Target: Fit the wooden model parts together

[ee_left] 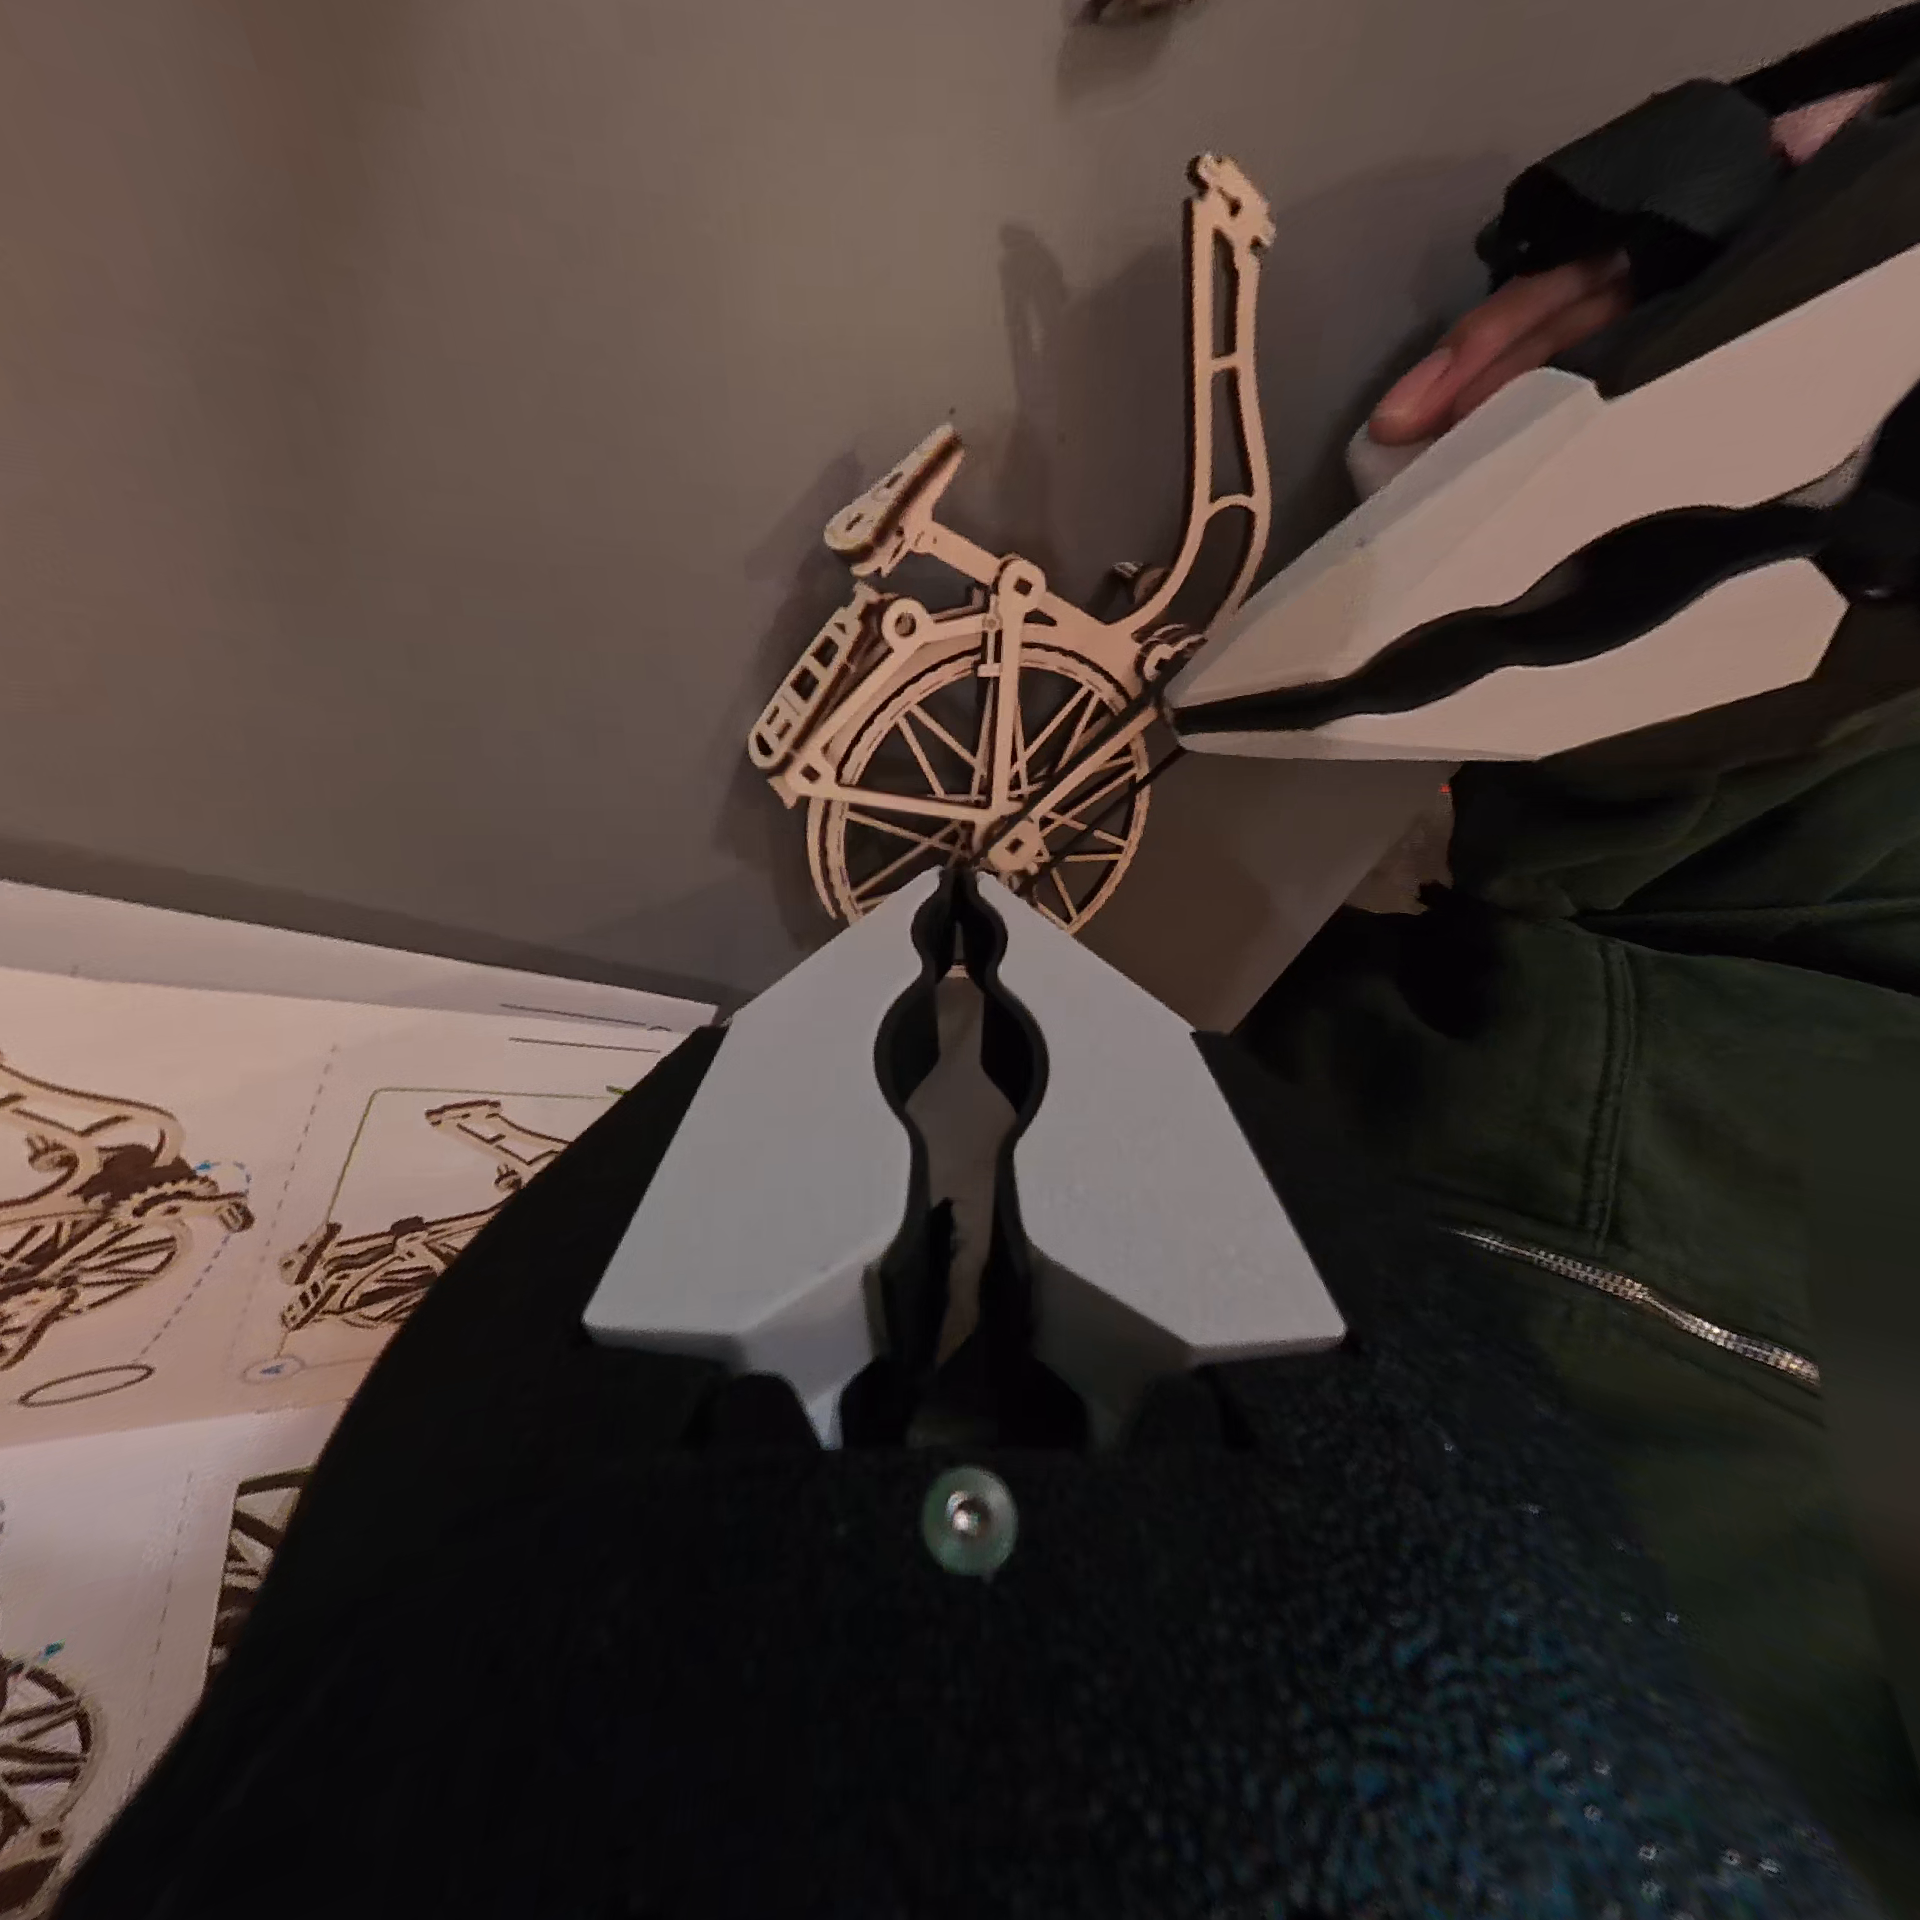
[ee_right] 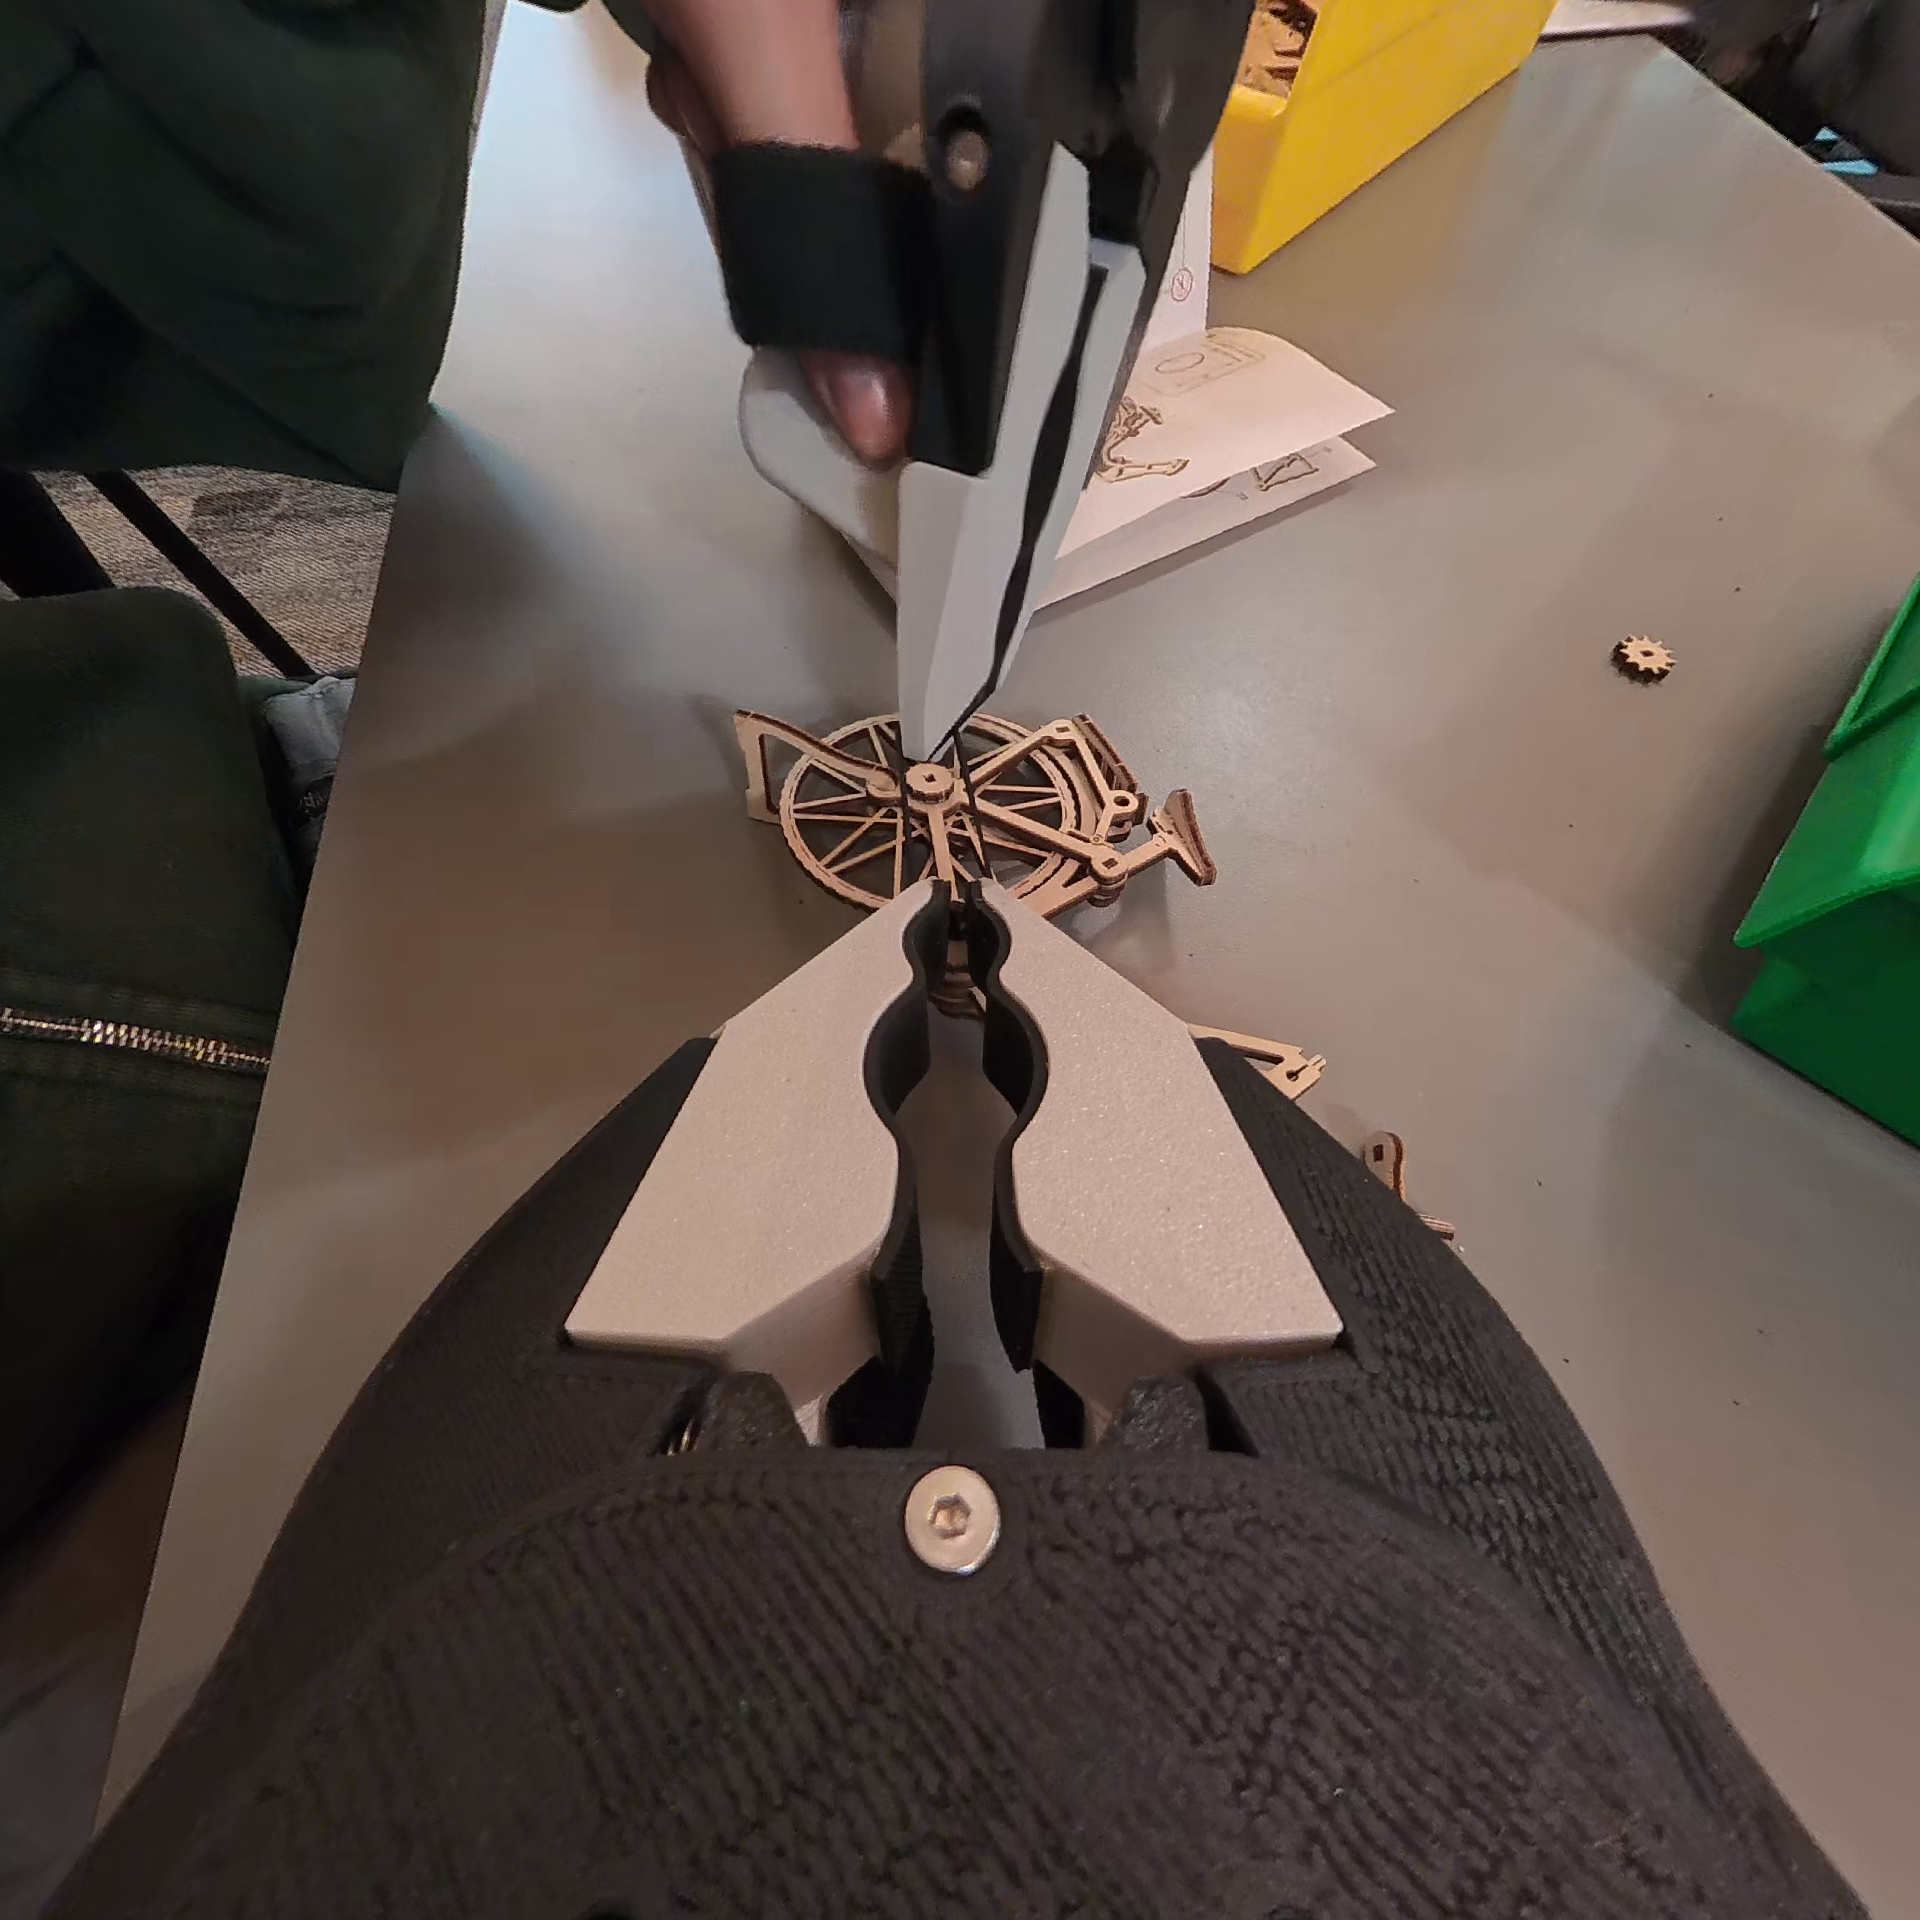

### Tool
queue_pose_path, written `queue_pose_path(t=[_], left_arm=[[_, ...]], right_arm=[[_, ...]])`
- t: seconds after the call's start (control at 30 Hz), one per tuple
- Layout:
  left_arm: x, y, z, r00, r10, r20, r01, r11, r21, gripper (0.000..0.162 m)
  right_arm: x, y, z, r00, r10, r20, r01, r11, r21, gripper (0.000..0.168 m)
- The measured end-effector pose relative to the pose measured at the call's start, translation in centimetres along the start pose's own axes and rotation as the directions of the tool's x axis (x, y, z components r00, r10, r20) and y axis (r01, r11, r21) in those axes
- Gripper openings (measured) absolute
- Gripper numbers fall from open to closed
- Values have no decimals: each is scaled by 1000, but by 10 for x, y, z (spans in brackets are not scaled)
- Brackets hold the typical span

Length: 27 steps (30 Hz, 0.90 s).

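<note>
A wooden bicycle model [ee_left: 966, 727] lies flat on the grey table [ee_right: 1455, 520]; in the right wrist view its wheel [ee_right: 862, 821] and hub sit between both grippers. A thin black band [ee_right: 971, 831] runs past the hub from one gripper tip to the other, and it also shows in the left wrist view [ee_left: 1081, 769]. My left gripper [ee_left: 956, 883] is shut on the band at the wheel's rim and comes down from above in the right wrist view [ee_right: 928, 740]. My right gripper [ee_right: 956, 891] is shut on the band's other end; the left wrist view shows it at the right [ee_left: 1174, 717].
An instruction sheet [ee_right: 1226, 436] lies behind the model and also shows in the left wrist view [ee_left: 312, 1143]. A yellow bin [ee_right: 1351, 114] stands far right, a green bin [ee_right: 1849, 904] at the right edge. A small gear [ee_right: 1645, 659] and loose wooden parts [ee_right: 1278, 1065] lie nearby. The small gear [ee_right: 1645, 659] is about equally far from each gripper, around 20 cm.
</note>
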State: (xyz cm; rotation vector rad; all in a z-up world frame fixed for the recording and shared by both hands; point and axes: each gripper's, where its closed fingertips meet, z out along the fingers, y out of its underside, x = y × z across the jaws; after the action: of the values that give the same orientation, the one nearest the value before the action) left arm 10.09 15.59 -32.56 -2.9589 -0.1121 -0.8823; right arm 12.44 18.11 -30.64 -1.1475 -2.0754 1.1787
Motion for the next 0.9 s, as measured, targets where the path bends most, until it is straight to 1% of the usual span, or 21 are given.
queue_pose_path(t=[0.1,0.2,0.33,0.53,0.9], left_arm=[[0,-2,-5,997,51,50,-54,997,50,0],[0,1,-10,995,71,76,-77,994,83,0],[4,6,-6,995,83,51,-88,992,91,0],[4,0,-3,996,84,39,-88,987,131,0],[5,2,2,998,58,7,-59,993,107,0]], right_arm=[[0,0,0,1000,-8,-6,8,1000,-5,1],[0,0,0,1000,-13,-9,13,1000,-9,1],[0,0,0,1000,-16,-10,16,1000,-12,1],[0,0,0,1000,-18,-9,18,1000,-11,1],[-1,-2,1,1000,-14,2,15,1000,-5,1]])
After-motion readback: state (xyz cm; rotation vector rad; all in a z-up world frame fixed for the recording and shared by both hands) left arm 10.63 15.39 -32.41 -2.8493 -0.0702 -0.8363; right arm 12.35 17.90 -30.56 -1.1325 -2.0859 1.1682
